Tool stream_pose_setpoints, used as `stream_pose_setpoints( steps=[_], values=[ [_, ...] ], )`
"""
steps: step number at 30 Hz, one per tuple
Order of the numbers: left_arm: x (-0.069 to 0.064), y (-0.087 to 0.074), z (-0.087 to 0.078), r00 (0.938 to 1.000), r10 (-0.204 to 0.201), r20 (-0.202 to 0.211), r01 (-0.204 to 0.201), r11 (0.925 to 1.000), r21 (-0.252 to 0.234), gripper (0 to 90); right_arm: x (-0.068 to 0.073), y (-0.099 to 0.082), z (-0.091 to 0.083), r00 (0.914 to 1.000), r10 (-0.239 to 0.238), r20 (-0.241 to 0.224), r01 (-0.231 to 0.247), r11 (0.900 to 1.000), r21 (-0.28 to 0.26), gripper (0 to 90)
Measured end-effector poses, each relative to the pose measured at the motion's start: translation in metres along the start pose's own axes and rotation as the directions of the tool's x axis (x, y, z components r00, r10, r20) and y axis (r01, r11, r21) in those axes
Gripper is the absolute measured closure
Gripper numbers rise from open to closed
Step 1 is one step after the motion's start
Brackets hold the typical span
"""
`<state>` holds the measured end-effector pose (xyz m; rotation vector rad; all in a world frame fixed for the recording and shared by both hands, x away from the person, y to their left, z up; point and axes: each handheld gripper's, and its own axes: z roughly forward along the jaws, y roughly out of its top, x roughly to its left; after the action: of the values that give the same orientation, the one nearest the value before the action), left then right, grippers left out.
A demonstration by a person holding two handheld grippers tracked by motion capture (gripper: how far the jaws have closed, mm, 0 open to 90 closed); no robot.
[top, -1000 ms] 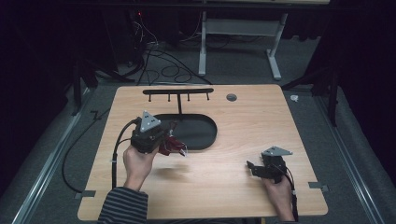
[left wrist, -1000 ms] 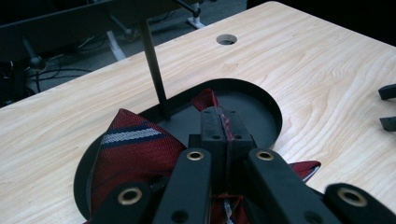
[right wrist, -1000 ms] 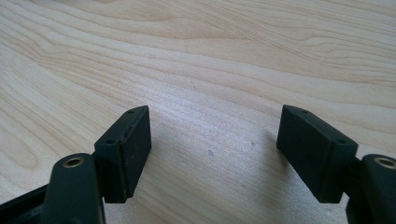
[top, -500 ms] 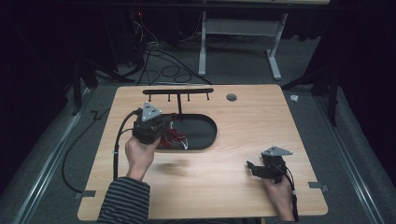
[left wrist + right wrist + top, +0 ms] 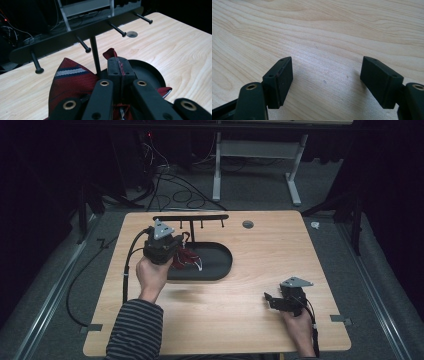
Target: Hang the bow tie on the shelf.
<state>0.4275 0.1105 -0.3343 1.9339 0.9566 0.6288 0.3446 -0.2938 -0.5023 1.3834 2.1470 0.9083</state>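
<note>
A dark red tie [image 5: 71, 77] with blue and white stripes hangs from my left gripper [image 5: 119, 65], whose jaws are shut on a fold of its cloth. In the high view the left gripper [image 5: 176, 254] holds the tie [image 5: 189, 261] over the left end of the oval black base [image 5: 220, 265] of a peg rack. The rack's crossbar [image 5: 75, 35] with several pegs stands just ahead of the jaws, its thin post [image 5: 95, 55] right beside them. My right gripper [image 5: 272, 301] rests low at the front right of the table, open [image 5: 327, 72], with bare wood between its fingers [image 5: 280, 80].
The wooden table [image 5: 270, 255] has a round cable hole [image 5: 247, 224] behind the rack. The crossbar [image 5: 190, 217] runs along the back left of the table. Cables and a desk frame [image 5: 255, 155] lie on the floor beyond the far edge.
My left hand has carried the tie away from the front of the table, up and back toward the rack's post. The right gripper has stayed where it was.
</note>
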Motion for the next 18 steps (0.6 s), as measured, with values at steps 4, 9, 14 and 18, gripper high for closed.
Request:
stream_pose_setpoints(
  steps=[4, 9, 14, 18],
  values=[
    [0.003, 0.003, 0.005, 0.9999, -0.01, -0.006, 0.01, 1.0, -0.002, 89.8, 0.0, 0.0, 0.0, 1.0, -0.002, 0.0, 0.002, 1.0, -0.001, 27.7],
    [0.008, 0.005, 0.01, 0.9993, -0.033, -0.021, 0.032, 0.9994, -0.011, 89.8, 0.0, 0.0, 0.0, 1.0, -0.001, 0.0, 0.001, 1.0, 0.0, 27.6],
    [0.01, 0.008, 0.014, 0.9986, -0.034, -0.04, 0.034, 0.9994, -0.008, 89.7, 0.0, 0.0, 0.0, 1.0, -0.001, 0.0, 0.001, 1.0, -0.001, 27.6],
    [0.014, 0.01, 0.019, 0.9971, -0.047, -0.061, 0.046, 0.9989, -0.009, 89.7, 0.0, 0.0, 0.0, 1.0, -0.002, 0.0, 0.002, 1.0, 0.0, 27.6]
  ],
)
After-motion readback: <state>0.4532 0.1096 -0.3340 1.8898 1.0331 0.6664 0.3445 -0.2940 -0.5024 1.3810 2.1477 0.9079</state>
